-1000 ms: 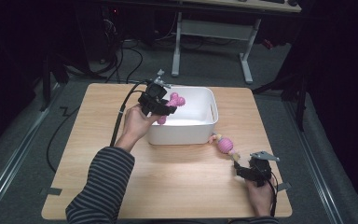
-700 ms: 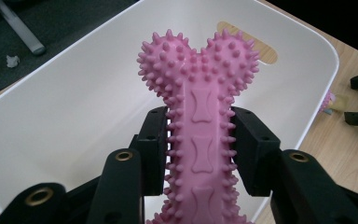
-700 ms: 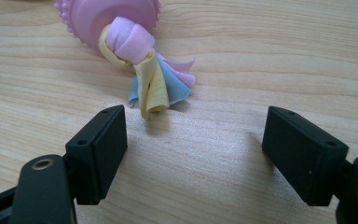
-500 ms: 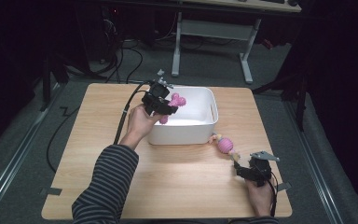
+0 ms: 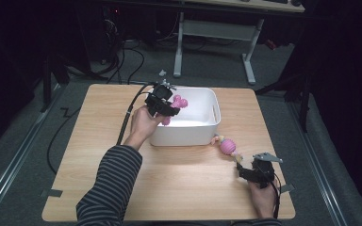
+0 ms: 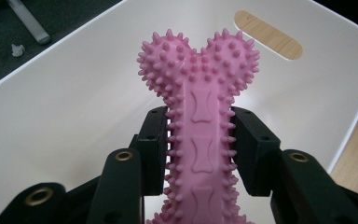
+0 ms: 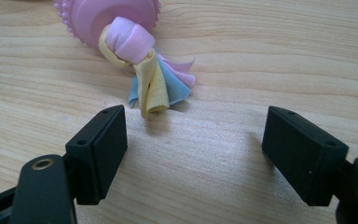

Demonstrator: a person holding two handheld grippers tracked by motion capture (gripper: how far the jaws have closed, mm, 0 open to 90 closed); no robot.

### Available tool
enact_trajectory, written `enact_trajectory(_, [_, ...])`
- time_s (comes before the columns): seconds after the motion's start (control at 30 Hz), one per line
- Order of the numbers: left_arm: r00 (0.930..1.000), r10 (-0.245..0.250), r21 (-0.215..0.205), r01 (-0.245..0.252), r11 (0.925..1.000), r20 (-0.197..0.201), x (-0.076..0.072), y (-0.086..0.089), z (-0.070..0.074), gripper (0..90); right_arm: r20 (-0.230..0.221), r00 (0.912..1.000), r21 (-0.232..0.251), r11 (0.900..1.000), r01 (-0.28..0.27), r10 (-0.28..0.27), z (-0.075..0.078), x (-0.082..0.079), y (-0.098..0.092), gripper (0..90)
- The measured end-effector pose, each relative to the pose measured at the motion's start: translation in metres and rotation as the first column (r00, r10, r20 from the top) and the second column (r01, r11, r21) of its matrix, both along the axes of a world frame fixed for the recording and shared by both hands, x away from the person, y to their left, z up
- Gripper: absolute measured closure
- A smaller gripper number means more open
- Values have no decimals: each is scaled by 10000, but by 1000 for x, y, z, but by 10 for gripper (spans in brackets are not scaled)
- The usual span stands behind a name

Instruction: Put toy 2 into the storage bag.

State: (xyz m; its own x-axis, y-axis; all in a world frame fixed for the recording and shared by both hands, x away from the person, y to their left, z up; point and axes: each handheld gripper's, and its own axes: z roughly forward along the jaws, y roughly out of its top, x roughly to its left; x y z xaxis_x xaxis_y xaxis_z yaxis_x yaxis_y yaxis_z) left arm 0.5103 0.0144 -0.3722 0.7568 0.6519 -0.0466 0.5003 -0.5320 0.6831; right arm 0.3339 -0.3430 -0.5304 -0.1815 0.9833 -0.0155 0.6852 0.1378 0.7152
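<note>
Left gripper [image 6: 200, 154] clamped on pink spiked bone toy [image 6: 200, 93], over the white bin [image 5: 202, 134] at far centre. Right gripper [image 7: 193, 154] spread wide, empty, just short of rope-ball toy [image 7: 135, 51] on the near-right table [image 5: 193, 188].

- The bone [image 6: 200, 135] runs off the bottom edge of the left gripper view, so its lower end is cut off.
- The ball toy [image 7: 107, 18] is cut by the top edge of the right gripper view.
- In the high view the left gripper [image 5: 162, 104] covers part of the bone.
- Most of the bin [image 6: 65, 116] floor lies behind the bone and jaws.
</note>
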Motion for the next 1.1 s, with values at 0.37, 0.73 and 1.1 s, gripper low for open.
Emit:
enact_trajectory(0.37, [9999, 107, 320, -104, 9994, -90, 3, -4, -8, 587, 0, 10000, -3, 10000, -1, 1, 0, 0, 0, 222])
enact_trajectory(0.73, [9999, 48, 682, -38, 9977, -145, 2, -8, -14, 586, -8, 10000, -2, 10000, -8, 8, 0, 0, 0, 222])
enact_trajectory(1.1, [9995, 114, 795, -91, 9968, -285, 2, -8, -20, 585, -3, 10000, -2, 10000, -9, 9, 0, 0, 0, 222])
